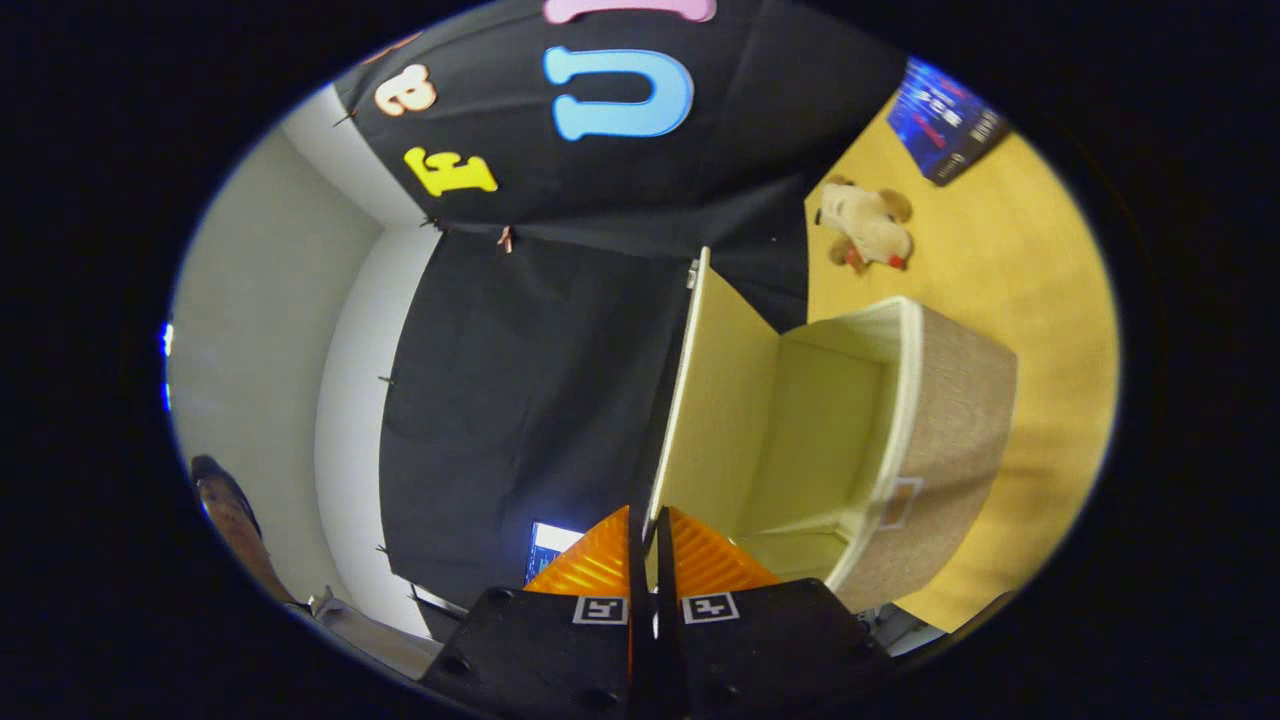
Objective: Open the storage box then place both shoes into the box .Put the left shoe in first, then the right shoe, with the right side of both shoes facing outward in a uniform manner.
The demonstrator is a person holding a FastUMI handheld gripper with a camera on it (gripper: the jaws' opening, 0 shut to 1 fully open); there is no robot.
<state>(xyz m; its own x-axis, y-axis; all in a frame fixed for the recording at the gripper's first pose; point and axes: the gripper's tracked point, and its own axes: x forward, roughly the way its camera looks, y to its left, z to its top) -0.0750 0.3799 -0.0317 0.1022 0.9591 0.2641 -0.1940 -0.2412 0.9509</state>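
The storage box has beige fabric walls and a pale lining, and it stands on the yellow wooden table. Its lid is swung open and held about upright over the box's rim. The lid's free edge runs straight down between my fingers. My gripper is shut on that thin edge, with the fingers nearly together. The view is rolled sideways, so the table runs along one side. What I see of the box's inside holds nothing.
A tan plush dog lies on the table beyond the box. A dark blue book sits farther off near the table's edge. A person is off to the side by the white wall, near a small lit screen.
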